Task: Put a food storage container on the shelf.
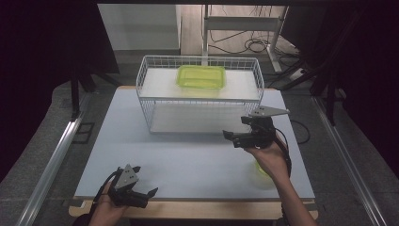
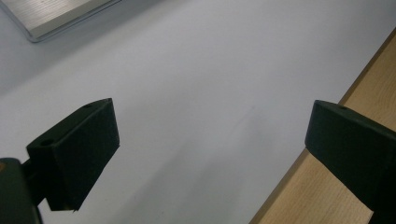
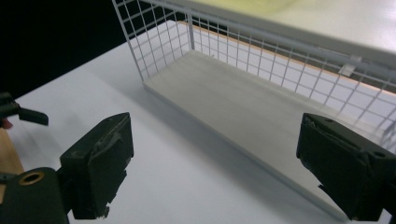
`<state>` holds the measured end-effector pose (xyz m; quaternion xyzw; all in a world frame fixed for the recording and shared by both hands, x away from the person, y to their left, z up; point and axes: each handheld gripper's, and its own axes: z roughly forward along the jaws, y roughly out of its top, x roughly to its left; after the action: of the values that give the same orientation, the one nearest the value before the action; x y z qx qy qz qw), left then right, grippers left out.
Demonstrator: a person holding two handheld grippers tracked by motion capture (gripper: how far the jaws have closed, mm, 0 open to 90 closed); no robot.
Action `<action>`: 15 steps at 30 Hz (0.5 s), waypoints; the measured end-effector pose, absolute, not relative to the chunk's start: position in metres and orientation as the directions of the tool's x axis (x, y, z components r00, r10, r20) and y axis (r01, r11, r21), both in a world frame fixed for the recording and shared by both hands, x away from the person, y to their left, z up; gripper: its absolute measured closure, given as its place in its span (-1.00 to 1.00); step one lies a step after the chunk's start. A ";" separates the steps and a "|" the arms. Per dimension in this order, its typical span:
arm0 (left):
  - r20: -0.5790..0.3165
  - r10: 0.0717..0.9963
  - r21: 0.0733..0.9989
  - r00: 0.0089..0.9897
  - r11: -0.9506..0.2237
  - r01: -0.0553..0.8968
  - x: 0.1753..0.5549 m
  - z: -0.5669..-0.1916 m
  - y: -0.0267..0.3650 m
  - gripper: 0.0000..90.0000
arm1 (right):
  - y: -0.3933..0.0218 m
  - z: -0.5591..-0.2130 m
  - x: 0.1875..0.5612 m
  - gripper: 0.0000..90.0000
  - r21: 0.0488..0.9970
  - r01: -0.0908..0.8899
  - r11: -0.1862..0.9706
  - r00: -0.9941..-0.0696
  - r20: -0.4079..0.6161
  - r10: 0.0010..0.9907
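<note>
A white wire rack with two shelves stands at the back middle of the table. A translucent green lidded container lies on its upper shelf. My right gripper hovers just in front of the rack's right end, jaws wide apart and empty; in the right gripper view it faces the bare lower shelf. My left gripper rests near the table's front edge, open and empty, with only tabletop between its jaws. Another yellow-green object lies on the table, partly hidden under the right wrist.
The pale blue tabletop sits on a wooden board whose edge runs along the front. A metal rail borders the left side. Cables and a table frame lie on the floor behind.
</note>
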<state>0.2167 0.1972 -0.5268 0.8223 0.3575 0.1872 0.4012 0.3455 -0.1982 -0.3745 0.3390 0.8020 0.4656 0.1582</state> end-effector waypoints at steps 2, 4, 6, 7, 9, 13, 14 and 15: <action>0.023 0.738 0.793 0.675 -0.424 0.438 0.217 -0.527 0.197 -0.93 | -0.203 -0.380 0.342 -0.75 0.853 0.395 0.341 -0.718 0.056 0.694; 0.023 0.734 0.796 0.679 -0.424 0.431 0.216 -0.526 0.197 -0.93 | -0.208 -0.387 0.337 -0.77 0.850 0.399 0.343 -0.717 0.056 0.695; 0.028 0.727 0.798 0.686 -0.429 0.422 0.216 -0.525 0.196 -0.94 | -0.212 -0.393 0.332 -0.76 0.854 0.396 0.338 -0.724 0.064 0.687; 0.033 0.725 0.800 0.688 -0.431 0.417 0.216 -0.525 0.195 -0.94 | -0.213 -0.395 0.330 -0.76 0.854 0.396 0.338 -0.727 0.067 0.683; 0.040 0.721 0.800 0.692 -0.438 0.411 0.215 -0.525 0.194 -0.94 | -0.215 -0.400 0.325 -0.76 0.853 0.401 0.334 -0.731 0.078 0.678; 0.055 0.717 0.793 0.695 -0.454 0.406 0.214 -0.525 0.192 -0.94 | -0.219 -0.412 0.315 -0.75 0.857 0.404 0.321 -0.738 0.098 0.668; 0.058 0.716 0.792 0.695 -0.457 0.404 0.214 -0.525 0.192 -0.94 | -0.220 -0.415 0.313 -0.75 0.855 0.404 0.324 -0.738 0.096 0.668; 0.062 0.717 0.791 0.694 -0.459 0.404 0.214 -0.525 0.192 -0.94 | -0.220 -0.418 0.311 -0.75 0.854 0.405 0.326 -0.737 0.094 0.669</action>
<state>0.2139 0.1919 -0.5250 0.8310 0.3371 0.1978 0.3958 0.3106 -0.2203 -0.4176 0.3348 0.8024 0.4741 0.1392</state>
